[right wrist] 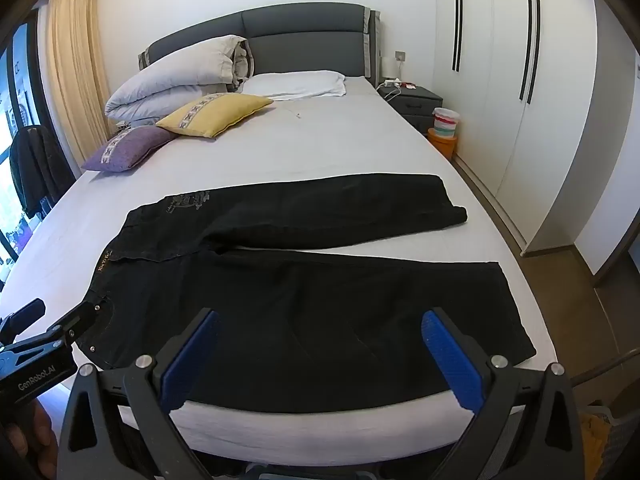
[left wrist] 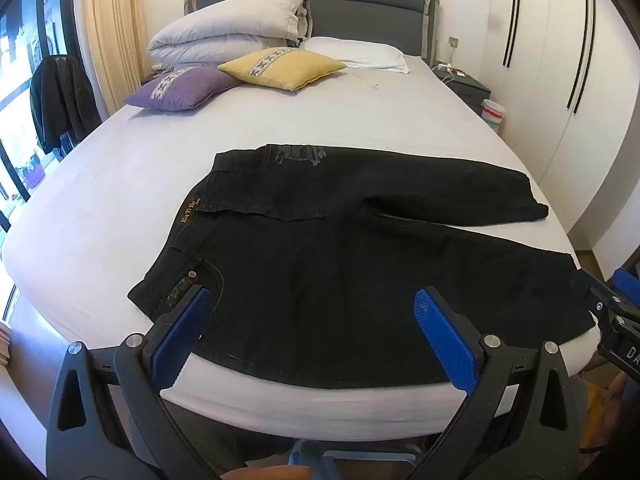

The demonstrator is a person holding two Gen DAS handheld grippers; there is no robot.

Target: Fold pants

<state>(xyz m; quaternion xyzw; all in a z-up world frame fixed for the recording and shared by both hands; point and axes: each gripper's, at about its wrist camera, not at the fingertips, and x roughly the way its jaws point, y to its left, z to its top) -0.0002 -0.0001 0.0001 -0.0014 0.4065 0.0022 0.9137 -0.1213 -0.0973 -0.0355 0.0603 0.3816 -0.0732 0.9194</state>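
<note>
Black pants spread flat across the foot of a bed, waistband to the left, both legs running to the right and lying apart in a narrow V. No fold made yet, to judge from the lie of the cloth: far leg and near leg side by side, sheet showing between them, near hem almost at the mattress edge. Whole job seemingly ahead: one leg over the other, then the length brought in.

Left gripper poised above the near edge by the waistband and front pocket, jaws spread wide, nothing between them, blue pads clear of the fabric. Right gripper hovering over the near leg further toward the hem, jaws likewise spread wide and empty. Each tool visible at the edge of the other's view; part of a hand gripping the left one.

Head of the bed piled with a folded duvet, a white pillow, a yellow cushion and a purple cushion.

Containers: a small striped bin resting on an orange tub on the floor beside the nightstand; contents not visible from here. Cables and small items on the nightstand top, too small to name. Dark jacket hung by the window at left.
</note>
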